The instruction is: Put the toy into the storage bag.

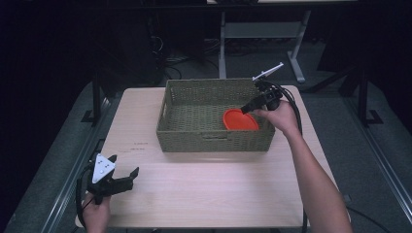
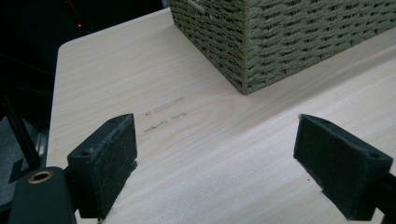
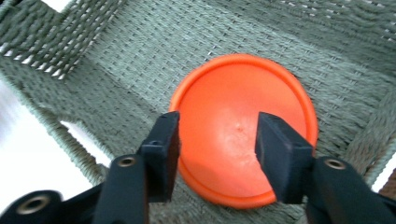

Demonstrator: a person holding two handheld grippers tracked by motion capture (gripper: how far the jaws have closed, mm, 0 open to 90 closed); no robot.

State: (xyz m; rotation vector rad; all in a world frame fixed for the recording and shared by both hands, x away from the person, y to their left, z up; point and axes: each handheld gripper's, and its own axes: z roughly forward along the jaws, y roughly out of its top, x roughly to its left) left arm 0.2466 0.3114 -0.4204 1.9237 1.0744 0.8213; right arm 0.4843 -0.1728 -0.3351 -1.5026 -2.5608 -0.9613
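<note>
Disc: round orange plastic disc lies flat in the woven green basket, no long axis
Your right gripper: jaws half-open above it, gripping nothing
Your left gripper: jaws wide, empty

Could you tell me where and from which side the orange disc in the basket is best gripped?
Probably by its raised rim, from above: the orange disc lies flat on the basket floor, so only the edge offers purchase. The right claw hangs open over it, well placed.
</note>
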